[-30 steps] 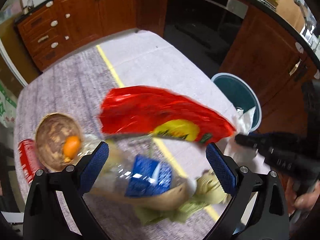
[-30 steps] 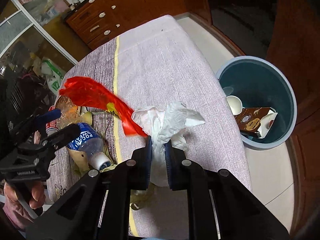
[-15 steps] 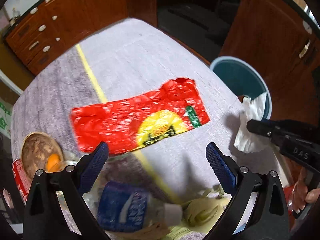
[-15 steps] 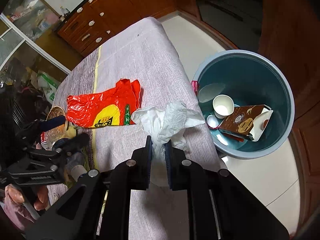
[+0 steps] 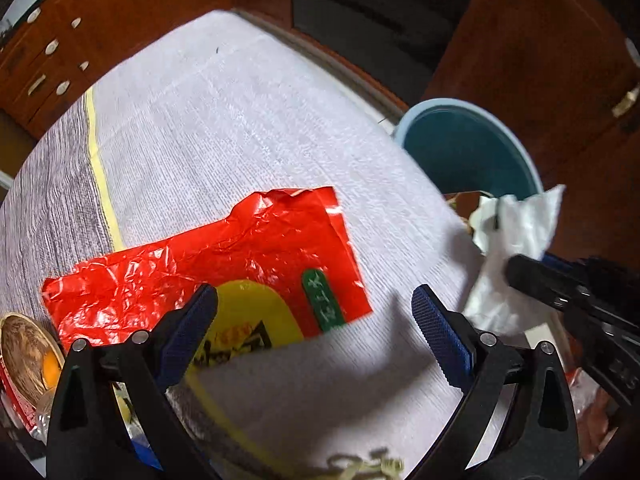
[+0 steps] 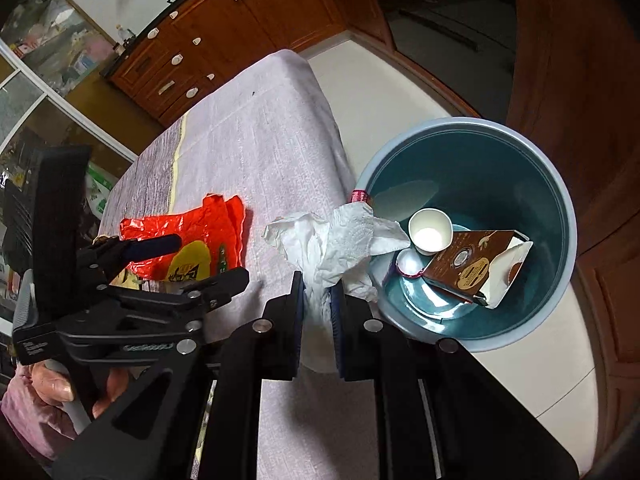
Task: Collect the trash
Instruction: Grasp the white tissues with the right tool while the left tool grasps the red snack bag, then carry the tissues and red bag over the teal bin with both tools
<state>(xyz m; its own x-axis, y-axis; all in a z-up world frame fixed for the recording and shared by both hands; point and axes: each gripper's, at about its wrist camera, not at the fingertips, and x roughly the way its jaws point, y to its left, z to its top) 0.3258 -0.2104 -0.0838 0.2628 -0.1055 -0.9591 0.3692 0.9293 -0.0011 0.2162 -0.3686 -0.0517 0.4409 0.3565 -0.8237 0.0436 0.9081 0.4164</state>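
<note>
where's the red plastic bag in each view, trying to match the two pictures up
Left wrist: red plastic bag lies flat on the tablecloth, lower centre-left, behind the open left gripper.
Right wrist: red plastic bag lies mid-left, partly behind the left gripper.
Shared landmark: the teal bin beside the table.

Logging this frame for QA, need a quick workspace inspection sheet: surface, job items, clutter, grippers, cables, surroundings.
Surface: table under a grey woven cloth with a yellow stripe.
Job's things: crumpled white paper tissue held at the table edge beside the round teal plastic bin; the bin holds a white paper cup and a brown carton. Flat red plastic snack bag lies on the cloth.
Clutter: brown bowl with an orange piece and a red can at the left edge.
Grippers: left gripper open above the red bag; right gripper shut on the tissue.
Cables: nothing seen.
Surroundings: brown wooden cabinets, pale floor.
</note>
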